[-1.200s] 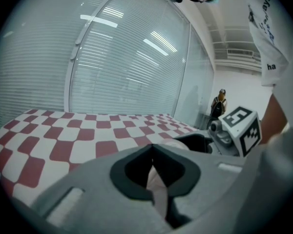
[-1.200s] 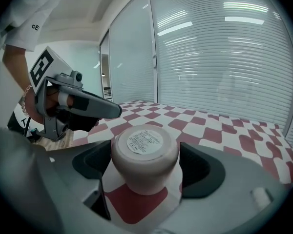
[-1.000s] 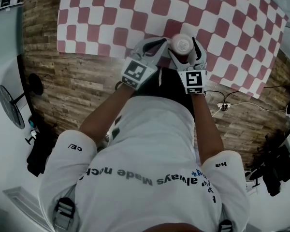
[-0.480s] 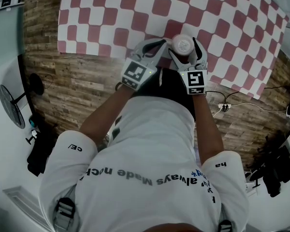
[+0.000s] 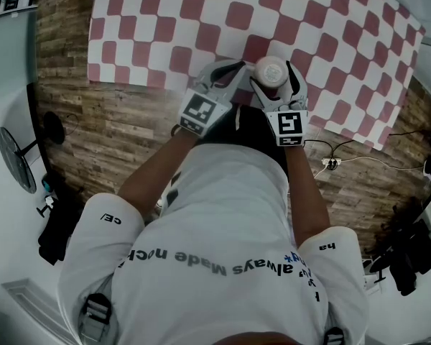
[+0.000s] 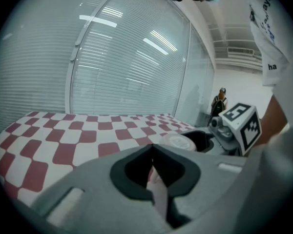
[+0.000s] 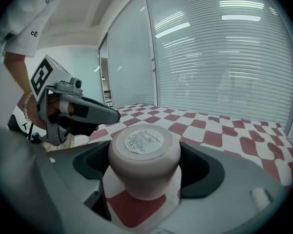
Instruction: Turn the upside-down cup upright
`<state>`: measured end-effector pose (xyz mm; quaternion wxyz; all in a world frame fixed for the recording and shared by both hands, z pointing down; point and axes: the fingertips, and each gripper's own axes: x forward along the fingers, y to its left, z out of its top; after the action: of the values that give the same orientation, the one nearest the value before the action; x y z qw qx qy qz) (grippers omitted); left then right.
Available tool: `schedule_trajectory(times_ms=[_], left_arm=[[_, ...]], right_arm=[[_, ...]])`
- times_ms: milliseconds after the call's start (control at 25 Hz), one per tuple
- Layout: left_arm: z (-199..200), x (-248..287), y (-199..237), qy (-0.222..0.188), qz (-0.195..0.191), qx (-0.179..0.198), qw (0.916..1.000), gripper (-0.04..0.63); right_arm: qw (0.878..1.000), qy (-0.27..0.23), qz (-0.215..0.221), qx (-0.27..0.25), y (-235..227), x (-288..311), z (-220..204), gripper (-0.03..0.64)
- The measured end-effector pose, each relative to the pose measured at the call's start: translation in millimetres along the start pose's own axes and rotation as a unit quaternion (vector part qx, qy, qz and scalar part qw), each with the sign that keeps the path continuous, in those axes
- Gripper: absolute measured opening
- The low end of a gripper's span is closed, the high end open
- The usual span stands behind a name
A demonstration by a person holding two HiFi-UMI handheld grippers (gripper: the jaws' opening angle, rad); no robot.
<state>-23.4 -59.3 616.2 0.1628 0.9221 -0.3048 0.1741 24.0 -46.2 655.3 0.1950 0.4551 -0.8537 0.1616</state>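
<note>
- One cup, pale, stands upside down on the near part of the cloth. Its flat base faces up and carries one round sticker.
- One red-and-white checked cloth lies on a wood-plank surface.
- Two grippers, each with one marker cube. One standing fan is off to the left, and one power strip with cables lies to the right.
- The right gripper stands wide, with the cup between its jaws. Both dark pads sit against the cup's bulging sides, clamped on it. The cup rests on the cloth.
- The left gripper has its jaws closed together with nothing between them. It hovers just beside the cup, on its left, apart from it.
- In the head view the left gripper and the right gripper point away from the person, side by side.
- The cup's mouth is hidden below the right gripper's body.
- The sticker's print is too small to read.
- The person's shirt covers the surface's near edge.
- Dark heaps at the lower corners cannot be made out.
</note>
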Motion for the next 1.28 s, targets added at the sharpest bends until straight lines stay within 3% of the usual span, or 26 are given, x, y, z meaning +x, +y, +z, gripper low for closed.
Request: schedule_trajectory(times_ms=[440,640,920,1280], left_arm=[[43.0,-11.1,-1.2,-0.028,0.007,0.011,0.9995,0.005],[77.9,-22.4,-4.0,-0.053,0.012,0.013,0.9984,0.005],[123.1,-39.8,-5.8,-0.080,0.026,0.005,0.9965,0.005],[185.9,-55.1,-13.2,-0.099,0.033,0.018,0.9944,0.005]], right_arm=[[1.000,-0.012,-0.010,-0.024,-8.6,-31.3,50.5,0.434],[0.999,-0.033,-0.011,-0.027,-10.4,-53.5,87.7,0.434],[0.997,-0.042,-0.011,-0.070,-6.2,-85.8,147.1,0.433],[0.995,-0.067,-0.018,-0.076,-7.4,-123.4,213.4,0.434]])
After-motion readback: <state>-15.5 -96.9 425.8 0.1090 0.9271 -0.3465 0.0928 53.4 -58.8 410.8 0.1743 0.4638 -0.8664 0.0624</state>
